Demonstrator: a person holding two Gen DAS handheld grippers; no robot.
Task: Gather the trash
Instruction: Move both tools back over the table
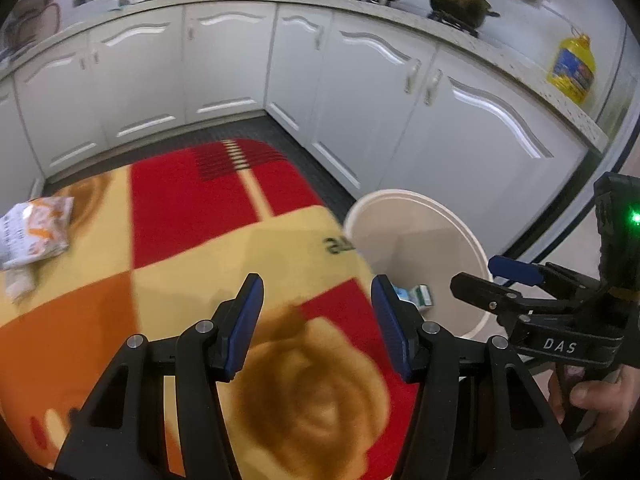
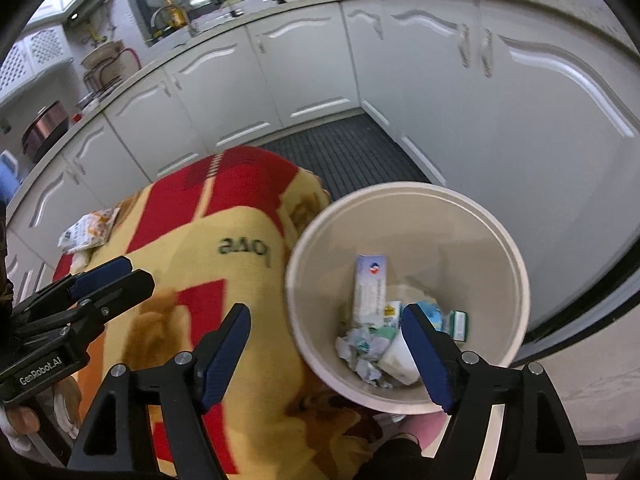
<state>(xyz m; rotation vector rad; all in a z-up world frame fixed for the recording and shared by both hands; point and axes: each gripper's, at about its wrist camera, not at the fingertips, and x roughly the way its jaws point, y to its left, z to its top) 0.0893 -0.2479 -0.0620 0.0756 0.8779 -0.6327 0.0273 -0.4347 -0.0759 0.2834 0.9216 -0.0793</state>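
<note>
Beside the red-and-yellow blanket [image 2: 240,248], just off its right edge, stood the white bin [image 2: 404,208], and everything else is best placed from that bin. Inside it lay the collected trash: a long white carton [image 2: 370,288], crumpled paper [image 2: 362,350] and a small green-and-white box [image 2: 460,322], heaped on the bottom. That much of the job looked done.

The right gripper [image 2: 326,354] hung above the bin's near left rim, one finger over the blanket and the other over the bin's mouth. Its jaws stood well apart with nothing between them. The left gripper [image 1: 318,322] hovered over the blanket to the left of the bin, its blue pads [image 1: 248,320] likewise apart and empty.

What remained, as far as could be seen, was a white-and-orange snack bag [image 1: 34,230] lying on the far left side of the blanket, well apart from the bin, with a smaller pale scrap [image 1: 18,284] just beside it. Neither gripper was near them. In my judgement the task was mostly finished, with that bag and scrap left to fetch; the left gripper was the better placed for it. Whether more litter lay beyond the blanket could not be told.
</note>
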